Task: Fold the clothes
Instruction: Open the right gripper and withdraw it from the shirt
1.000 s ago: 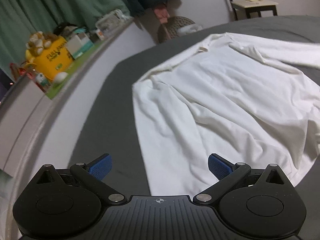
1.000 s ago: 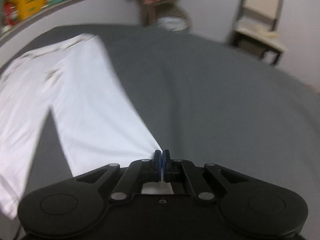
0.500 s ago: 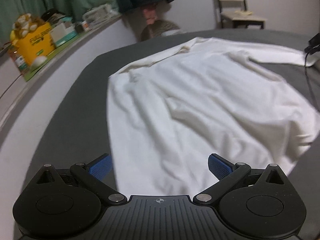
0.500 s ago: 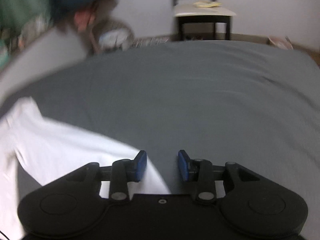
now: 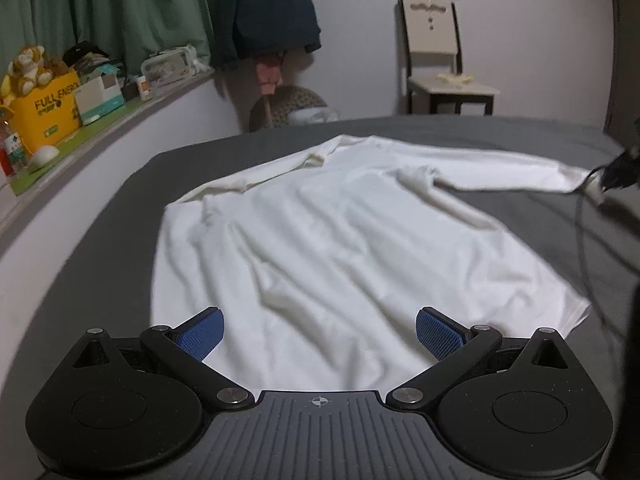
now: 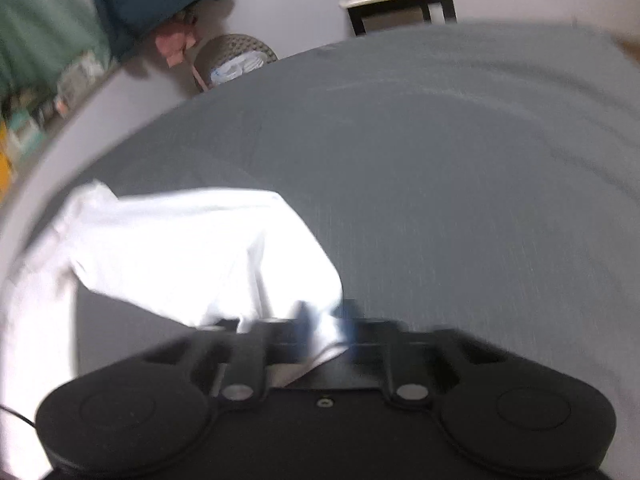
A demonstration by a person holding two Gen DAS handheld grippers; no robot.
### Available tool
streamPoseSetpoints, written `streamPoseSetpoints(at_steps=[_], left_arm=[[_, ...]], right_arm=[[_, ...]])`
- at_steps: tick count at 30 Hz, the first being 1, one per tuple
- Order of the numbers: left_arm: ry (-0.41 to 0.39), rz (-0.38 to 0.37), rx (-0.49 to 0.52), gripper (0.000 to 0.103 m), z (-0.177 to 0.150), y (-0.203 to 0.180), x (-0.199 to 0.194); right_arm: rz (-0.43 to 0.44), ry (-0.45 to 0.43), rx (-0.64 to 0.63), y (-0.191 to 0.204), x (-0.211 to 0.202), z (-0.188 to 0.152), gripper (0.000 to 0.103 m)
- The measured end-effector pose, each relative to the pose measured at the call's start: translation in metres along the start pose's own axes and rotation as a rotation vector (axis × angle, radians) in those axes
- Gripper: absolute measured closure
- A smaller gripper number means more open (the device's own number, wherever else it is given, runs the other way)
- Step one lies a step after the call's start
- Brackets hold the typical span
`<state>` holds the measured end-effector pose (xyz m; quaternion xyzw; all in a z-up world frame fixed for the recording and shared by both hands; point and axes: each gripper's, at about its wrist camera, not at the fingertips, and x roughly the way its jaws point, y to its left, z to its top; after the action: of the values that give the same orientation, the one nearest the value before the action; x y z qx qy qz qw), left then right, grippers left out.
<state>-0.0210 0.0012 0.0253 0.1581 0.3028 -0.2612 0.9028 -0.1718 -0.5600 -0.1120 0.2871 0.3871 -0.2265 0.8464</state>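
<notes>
The white long-sleeved shirt [image 5: 320, 240] lies spread on the grey bed [image 5: 120, 216], its hem toward the left claw, its collar toward the far edge and one sleeve [image 5: 500, 172] stretched out to the right. It is rumpled, with soft ridges running down the body. It looks like light, limp knit cloth — likely to sag and drag rather than hold a shape, and to slide easily over the bedsheet. Nothing about it is fragile. Good places to take hold would be edges and corners: the cuff, the hem corners, the shoulder seams. A pinch in the middle of the body would only bunch it.

The right claw [image 6: 326, 320] has just been closing, and its jaws are now pressed together on the end of that sleeve; white cloth bunches up just ahead of it and a strip hangs down over its body. The picture there is blurred, so how much cloth is caught I cannot say for sure — it seems to be a thin fold near the cuff.

The left claw [image 5: 320, 332] hovers over the hem with its blue pads spread wide, holding nothing, the cloth below and between them.

Further out, a ledge along the wall carries a yellow box [image 5: 44, 116] and other clutter, a dark coat [image 5: 272, 12] hangs by the green curtain [image 5: 112, 8], and a chair [image 5: 444, 68] stands beyond the bed.
</notes>
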Motion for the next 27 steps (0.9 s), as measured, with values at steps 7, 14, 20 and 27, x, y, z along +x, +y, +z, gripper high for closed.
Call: streamPoseSetpoints(at_steps=[7, 14, 20, 27], left_arm=[[-0.007, -0.143, 0.022, 0.000, -0.005, -0.018, -0.005], [0.012, -0.202, 0.015, 0.000, -0.010, -0.038, -0.004], [0.039, -0.140, -0.075, 0.000, -0.011, -0.026, -0.012], [0.011, -0.032, -0.247, 0.000, -0.013, -0.004, -0.022]], right_arm=[[-0.183, -0.223, 0.023, 0.001, -0.037, 0.059, 0.097], [-0.330, -0.074, 0.093, 0.005, 0.032, 0.086, 0.096], [-0.533, -0.279, 0.014, 0.059, 0.033, 0.077, 0.056], [0.353, -0.183, -0.029, 0.232, 0.031, 0.085, 0.056]])
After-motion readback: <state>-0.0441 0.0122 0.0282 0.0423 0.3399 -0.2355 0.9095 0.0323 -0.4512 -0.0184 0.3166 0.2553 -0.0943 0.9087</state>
